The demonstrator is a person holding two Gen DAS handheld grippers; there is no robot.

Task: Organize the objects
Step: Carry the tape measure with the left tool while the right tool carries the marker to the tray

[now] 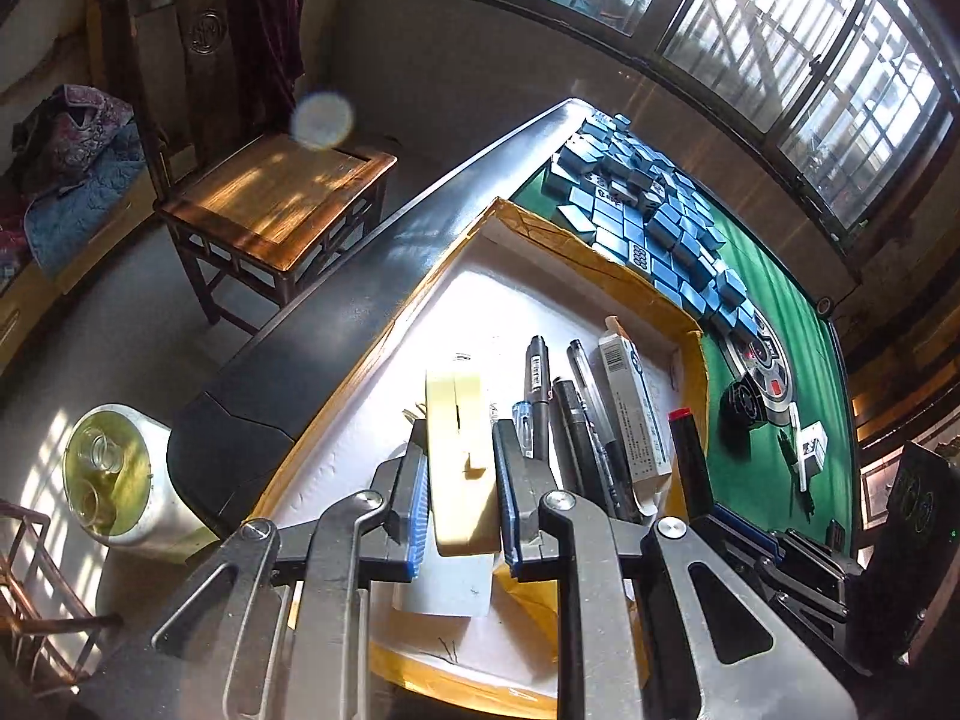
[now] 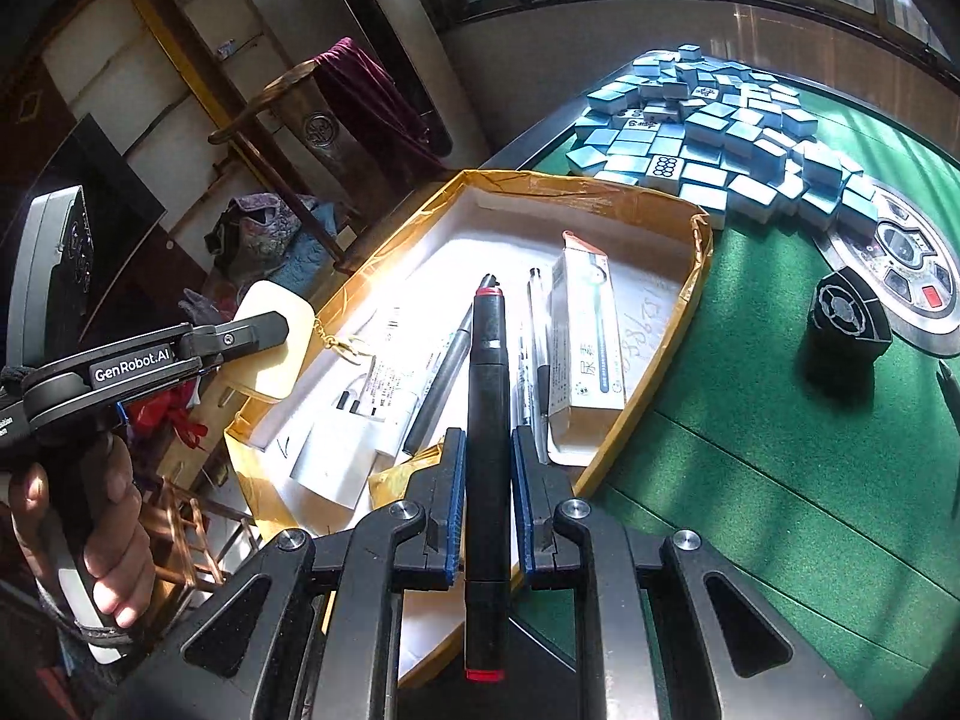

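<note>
Brown tape covers the outer walls of a shallow cardboard tray (image 2: 654, 192) with a white inside, and we use this tray as our landmark. It stands on the green felt table (image 2: 750, 420), near the table's dark edge.

We hold our left gripper (image 1: 462, 474) above the near part of the tray. Its jaws are closed on a cream flat object (image 1: 459, 456), which stands on its edge between the blue pads; from the right wrist view it looks like a rounded pale tag with a small gold chain. We cannot tell exactly what it is. A hand (image 2: 90, 516) grips the handle of this left tool.

Our right gripper (image 2: 487, 480) is over the near corner of the tray. Its jaws stand narrow and clamp a black marker with red ends (image 2: 487, 396), which points along the fingers toward the tray's middle.

Inside the tray lie several pens (image 1: 543, 396), a white and grey small carton (image 2: 585, 348) by the right wall, and some white paper labels (image 2: 384, 384).

Behind the far wall of the tray a heap of blue mahjong tiles (image 2: 720, 132) lies on the felt. To the right of the tray we see a black hexagonal object (image 2: 846, 318), well apart from it, and the round control panel (image 2: 906, 264) of the table just behind that.
</note>
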